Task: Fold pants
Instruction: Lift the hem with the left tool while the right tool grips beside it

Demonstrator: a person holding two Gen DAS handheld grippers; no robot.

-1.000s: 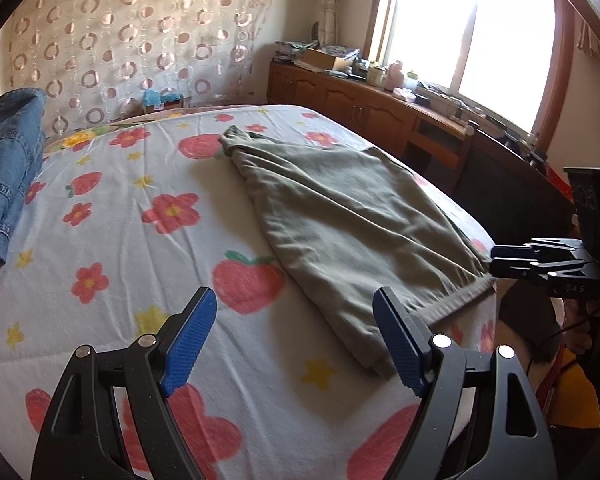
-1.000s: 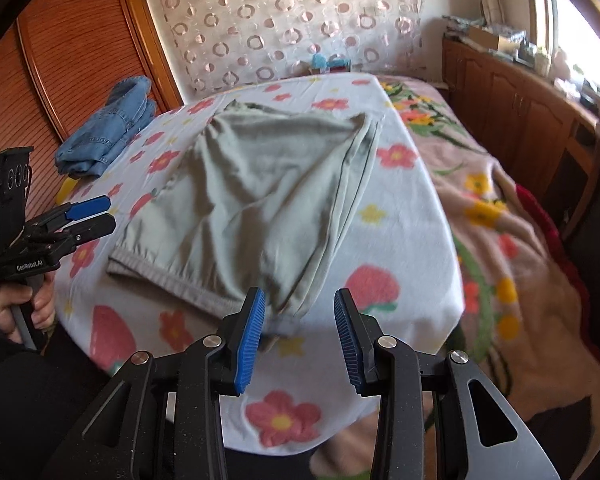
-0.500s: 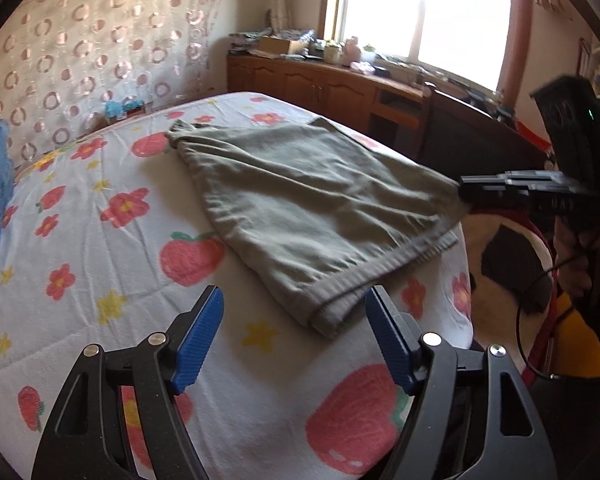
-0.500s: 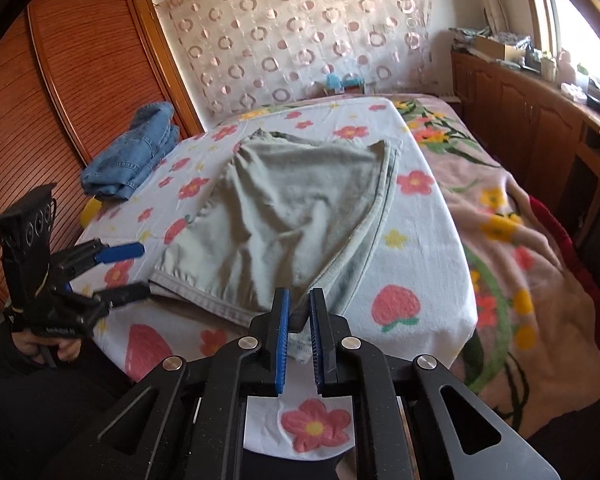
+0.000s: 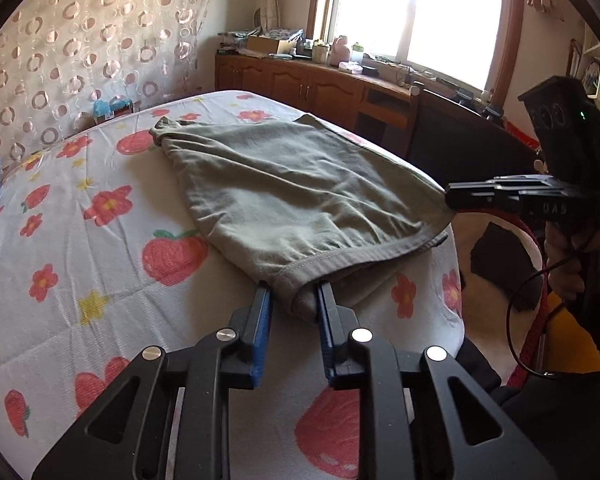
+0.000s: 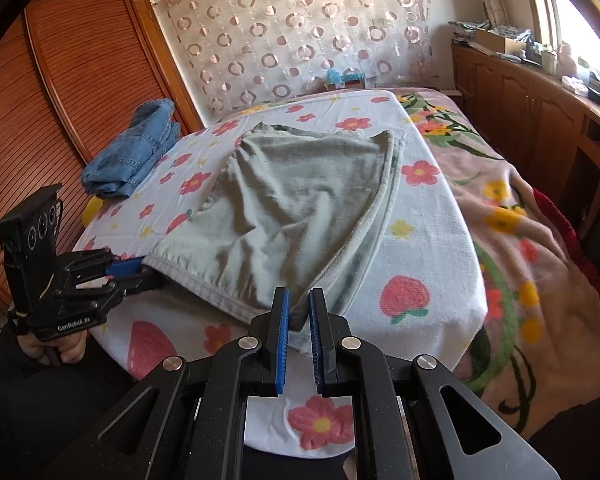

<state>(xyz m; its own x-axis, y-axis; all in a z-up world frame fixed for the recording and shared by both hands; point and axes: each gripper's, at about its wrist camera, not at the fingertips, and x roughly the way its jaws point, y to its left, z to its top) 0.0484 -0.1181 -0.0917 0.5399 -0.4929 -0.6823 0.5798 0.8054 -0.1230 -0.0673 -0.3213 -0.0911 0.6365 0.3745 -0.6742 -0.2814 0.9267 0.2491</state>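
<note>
Grey-green pants (image 5: pixel 284 188) lie folded on the flowered bed sheet (image 5: pixel 80 248), waistband toward me. My left gripper (image 5: pixel 294 300) is shut on the near left waistband corner. My right gripper (image 6: pixel 299 312) is shut on the near right waistband corner; it also shows in the left wrist view (image 5: pixel 452 196) at the pants' right edge. The left gripper shows in the right wrist view (image 6: pixel 140 270) at the waistband's left end. The pants (image 6: pixel 300 200) spread away toward the headboard.
Folded blue jeans (image 6: pixel 134 150) lie at the far left of the bed. A wooden wardrobe (image 6: pixel 60 92) stands left. A wooden cabinet (image 5: pixel 320 84) with clutter runs under the window. A floral blanket (image 6: pixel 512 232) hangs over the bed's right side.
The left gripper moved forward and closed on the waistband corner. The right gripper closed on the other corner half a second ago and stays shut on it.
</note>
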